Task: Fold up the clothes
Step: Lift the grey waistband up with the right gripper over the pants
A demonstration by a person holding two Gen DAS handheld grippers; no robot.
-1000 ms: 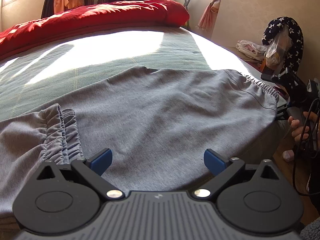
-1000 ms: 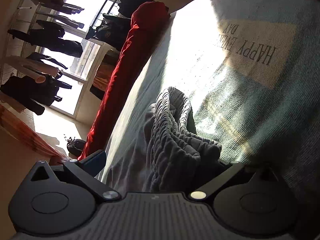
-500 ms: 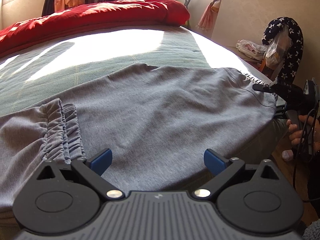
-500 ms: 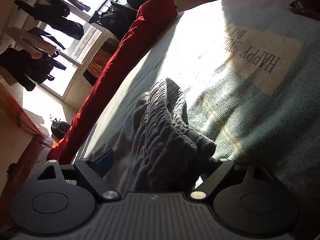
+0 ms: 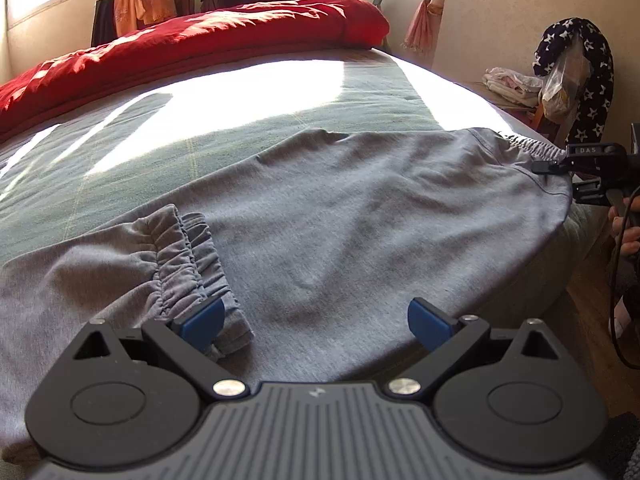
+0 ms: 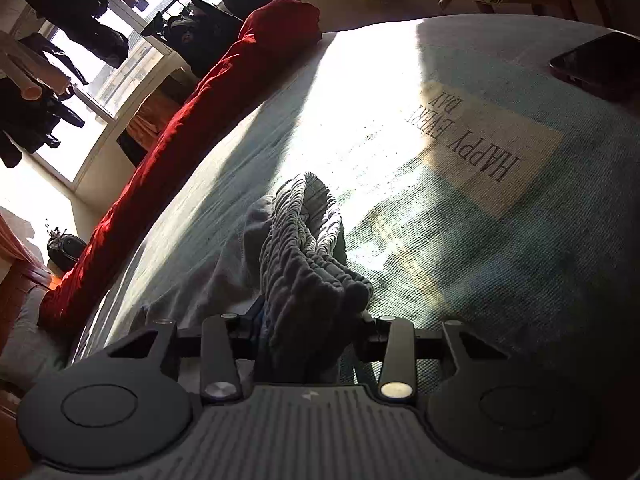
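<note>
Plain grey trousers [image 5: 360, 216] lie on a pale green bedcover [image 5: 248, 120] bearing a cream patch [image 6: 492, 152] with dark lettering. At the far side, a solid red duvet [image 5: 192, 44]. Far right, a navy cloth with white stars [image 5: 576, 64].

Right gripper [image 6: 310, 328] jaws closing on bunched grey waistband [image 6: 308, 248], teal bedspread [image 6: 500, 260], red duvet [image 6: 192, 132]

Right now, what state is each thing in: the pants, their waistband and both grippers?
Pants: spread flat on the bed, cuffs folded over.
Waistband: bunched between the right gripper's jaws.
Right gripper: closing on the waistband.
Left gripper: open, holding nothing.
</note>
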